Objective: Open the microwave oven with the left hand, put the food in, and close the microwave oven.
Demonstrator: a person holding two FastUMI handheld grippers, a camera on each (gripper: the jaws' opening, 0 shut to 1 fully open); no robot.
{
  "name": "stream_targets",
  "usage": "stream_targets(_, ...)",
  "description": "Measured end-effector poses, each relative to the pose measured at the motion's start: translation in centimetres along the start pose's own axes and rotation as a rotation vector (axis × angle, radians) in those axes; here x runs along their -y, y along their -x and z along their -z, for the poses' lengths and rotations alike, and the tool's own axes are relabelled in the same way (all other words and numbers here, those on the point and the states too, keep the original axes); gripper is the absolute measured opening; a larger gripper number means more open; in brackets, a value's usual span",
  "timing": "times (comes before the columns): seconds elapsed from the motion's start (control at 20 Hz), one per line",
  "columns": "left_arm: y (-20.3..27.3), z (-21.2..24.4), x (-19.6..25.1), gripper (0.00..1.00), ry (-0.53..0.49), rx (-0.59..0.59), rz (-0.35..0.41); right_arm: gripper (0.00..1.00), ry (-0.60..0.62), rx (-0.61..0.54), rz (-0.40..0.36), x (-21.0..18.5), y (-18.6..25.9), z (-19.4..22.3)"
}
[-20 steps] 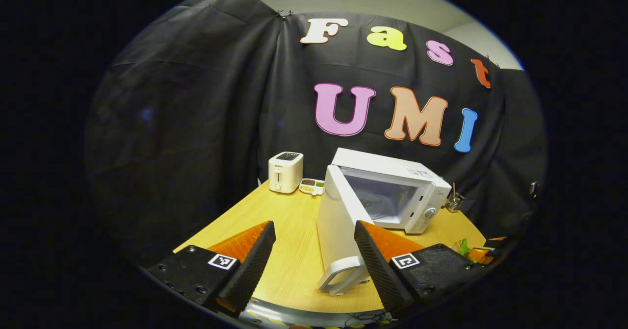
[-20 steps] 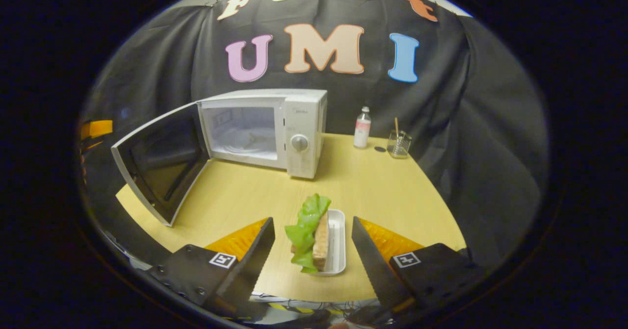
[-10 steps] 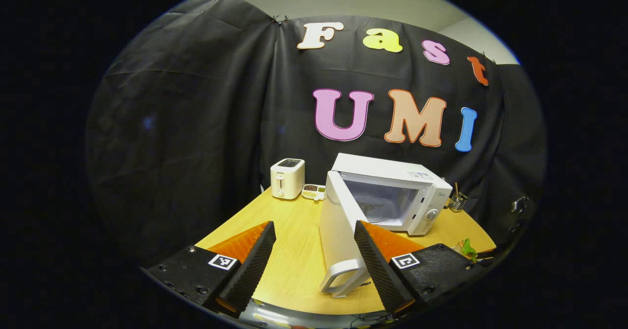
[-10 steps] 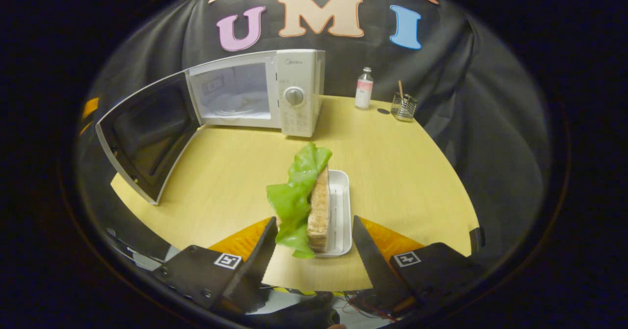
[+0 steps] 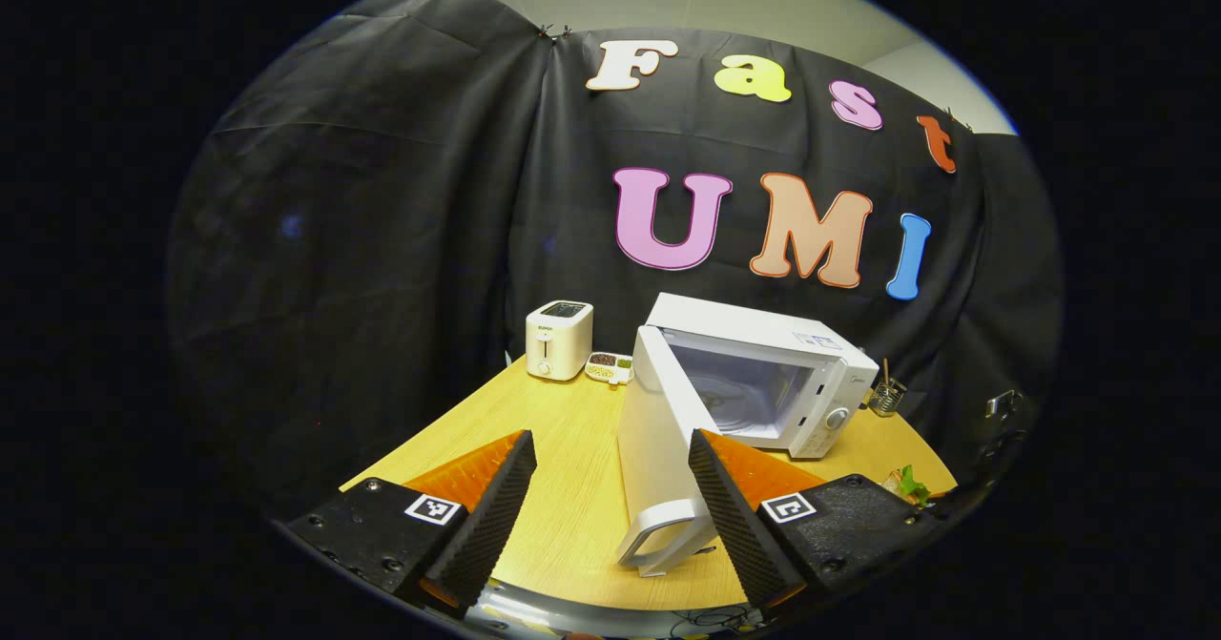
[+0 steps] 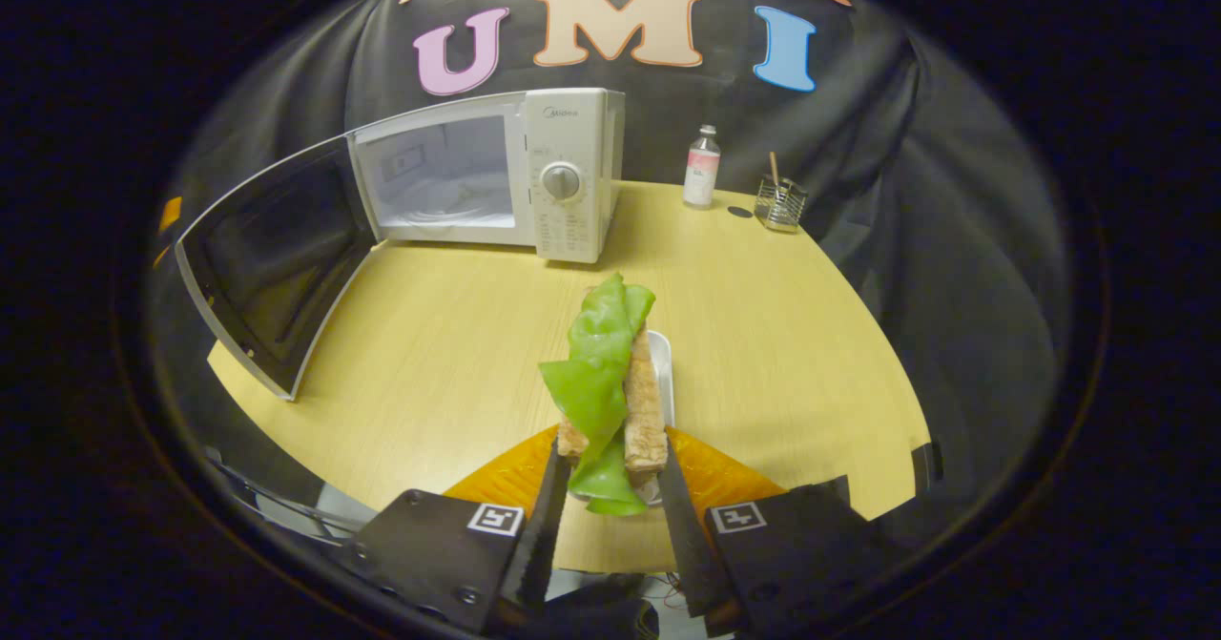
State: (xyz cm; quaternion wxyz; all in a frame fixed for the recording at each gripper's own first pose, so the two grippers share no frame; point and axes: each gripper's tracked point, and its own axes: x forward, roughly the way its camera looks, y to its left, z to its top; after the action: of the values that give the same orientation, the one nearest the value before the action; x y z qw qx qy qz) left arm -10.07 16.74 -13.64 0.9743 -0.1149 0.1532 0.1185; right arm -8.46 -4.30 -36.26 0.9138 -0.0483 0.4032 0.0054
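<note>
On the surface: sandwich with a green lettuce leaf, standing on edge in a small white tray near the front rim of the surface
Sandwich axis: long side runs straight away from the right claw toward the back wall, with the lettuce on its left face
Right claw: narrowed around the near end of the sandwich, a finger pressing on each side, bread and lettuce between them
Microwave: at the back of the surface, cavity facing forward, dial panel on its right side
Microwave door: swung wide to the left, dark inner face showing in the right gripper view
Left claw: spread wide, holding nothing; in the left gripper view the door handle sits just beside its right finger, and contact cannot be told
Surface: pale wood with a curved front edge
Other things: toaster and a small dish at the back left; bottle and a glass jar at the back right
Room: black cloth wall behind
</note>
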Motion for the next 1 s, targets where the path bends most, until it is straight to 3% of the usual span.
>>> stream_targets(0.05,-0.1,-0.1,0.0,0.98,0.001,0.003,0.001,0.53,-0.005,0.004,0.004,0.2,0.3,-0.3)
stream_targets(0.15,-0.1,-0.1,-0.1,0.98,0.000,0.003,0.001,0.34,-0.015,0.001,-0.004,0.0,0.1,-0.2)
stream_targets(0.2,-0.2,0.0,0.1,0.98,0.001,0.000,0.004,0.41,-0.016,-0.003,-0.005,0.0,0.1,-0.3)
stream_targets(0.25,-0.3,0.1,0.1,0.98,0.005,-0.002,0.007,0.34,-0.014,0.006,0.000,0.1,0.0,-0.6)
stream_targets(0.3,-0.3,0.1,0.0,0.99,0.007,-0.004,0.007,0.41,-0.014,0.020,0.012,0.4,-0.1,-0.9)
stream_targets(0.35,-0.3,0.1,0.0,0.99,0.010,-0.003,0.005,0.24,-0.004,0.021,0.014,0.4,0.1,-1.0)
stream_targets(0.45,-0.4,0.0,0.0,0.99,0.025,0.001,0.002,0.24,0.000,0.018,0.004,0.4,0.1,-1.0)
stream_targets(0.5,-0.4,-0.1,0.1,0.99,0.034,0.002,0.005,0.30,-0.003,0.016,0.002,0.5,0.2,-1.1)
stream_targets(1.0,-1.0,-0.4,0.9,0.98,0.035,0.005,0.061,0.31,-0.093,0.075,0.014,0.6,1.9,-4.3)
